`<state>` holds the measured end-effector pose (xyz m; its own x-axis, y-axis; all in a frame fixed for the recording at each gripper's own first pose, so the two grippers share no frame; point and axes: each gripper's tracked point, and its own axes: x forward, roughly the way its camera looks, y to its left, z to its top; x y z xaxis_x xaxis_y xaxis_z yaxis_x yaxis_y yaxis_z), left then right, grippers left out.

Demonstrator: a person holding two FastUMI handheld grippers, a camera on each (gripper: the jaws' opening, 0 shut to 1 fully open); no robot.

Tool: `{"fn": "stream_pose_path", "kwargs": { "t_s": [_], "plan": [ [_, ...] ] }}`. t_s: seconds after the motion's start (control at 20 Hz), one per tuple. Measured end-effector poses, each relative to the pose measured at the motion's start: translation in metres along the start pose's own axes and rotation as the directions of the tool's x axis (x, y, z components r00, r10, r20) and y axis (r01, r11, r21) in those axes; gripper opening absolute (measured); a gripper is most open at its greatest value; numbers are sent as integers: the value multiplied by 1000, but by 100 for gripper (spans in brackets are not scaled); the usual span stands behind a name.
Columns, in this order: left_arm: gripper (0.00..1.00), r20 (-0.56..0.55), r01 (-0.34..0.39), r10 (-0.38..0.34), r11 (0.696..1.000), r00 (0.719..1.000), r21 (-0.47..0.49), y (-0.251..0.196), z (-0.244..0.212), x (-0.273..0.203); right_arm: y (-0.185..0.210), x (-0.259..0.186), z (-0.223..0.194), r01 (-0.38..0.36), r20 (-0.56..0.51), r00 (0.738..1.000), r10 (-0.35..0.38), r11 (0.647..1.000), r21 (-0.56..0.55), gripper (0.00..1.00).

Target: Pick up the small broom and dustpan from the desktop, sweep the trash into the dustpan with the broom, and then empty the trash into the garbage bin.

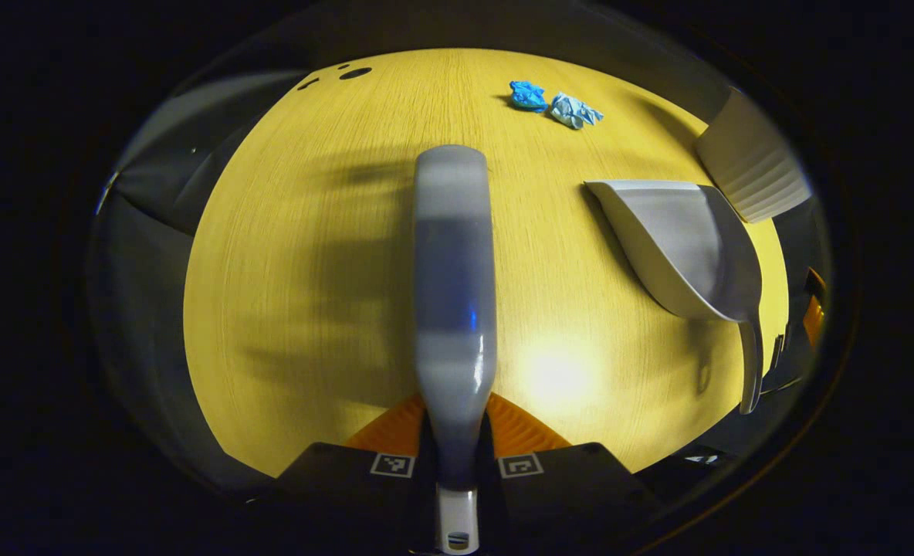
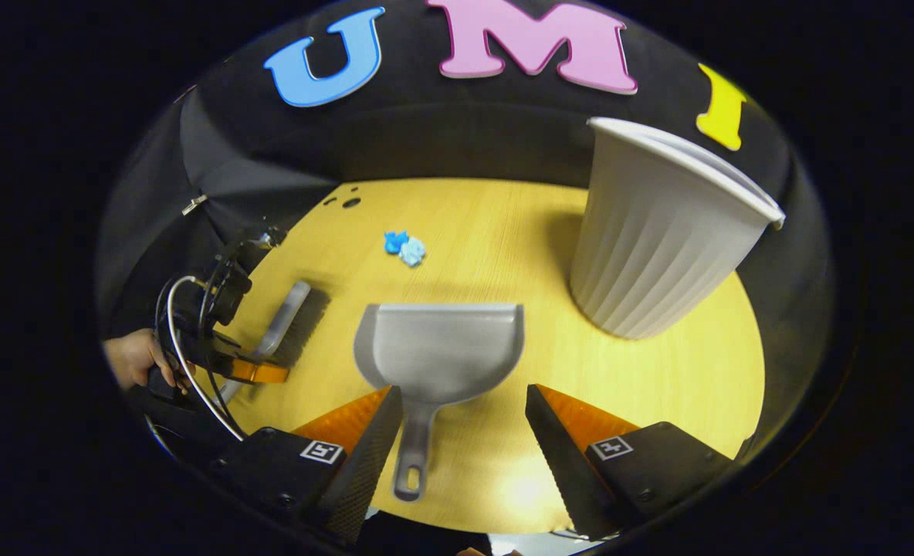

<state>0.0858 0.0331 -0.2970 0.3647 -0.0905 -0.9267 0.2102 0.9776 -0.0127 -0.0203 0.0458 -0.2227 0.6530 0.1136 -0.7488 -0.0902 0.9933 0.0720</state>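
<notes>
Left gripper (image 1: 457, 444) clamped on broom (image 1: 455, 286) for sweeping; right gripper (image 2: 457, 421) apart, straddling dustpan (image 2: 441, 347) handle, ready to grab.

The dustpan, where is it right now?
In the right gripper view the dustpan lies flat on the desk, its handle between the right gripper's open fingers, with the garbage bin to its right.

One broom (image 1: 455, 286), one dustpan (image 2: 441, 351), one bin (image 2: 661, 232), two trash wads (image 1: 556, 103).

Pale wooden desktop (image 2: 503, 224) against black cloth wall (image 2: 457, 143)
</notes>
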Motion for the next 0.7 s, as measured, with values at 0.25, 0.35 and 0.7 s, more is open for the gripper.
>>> {"fn": "stream_pose_path", "kwargs": {
  "t_s": [0.25,0.35,0.7],
  "plan": [
    [26,27,-14,13,1000,1000,25,0,0,0,17,28,-25,-4,-110,994,9,999,46,99],
    [25,26,-16,15,1000,1000,18,0,0,1,17,39,-38,11,-153,988,-5,999,43,99],
    [25,26,-35,36,999,999,-16,0,1,1,15,71,-59,32,-228,973,-26,999,25,99]
  ]
}}
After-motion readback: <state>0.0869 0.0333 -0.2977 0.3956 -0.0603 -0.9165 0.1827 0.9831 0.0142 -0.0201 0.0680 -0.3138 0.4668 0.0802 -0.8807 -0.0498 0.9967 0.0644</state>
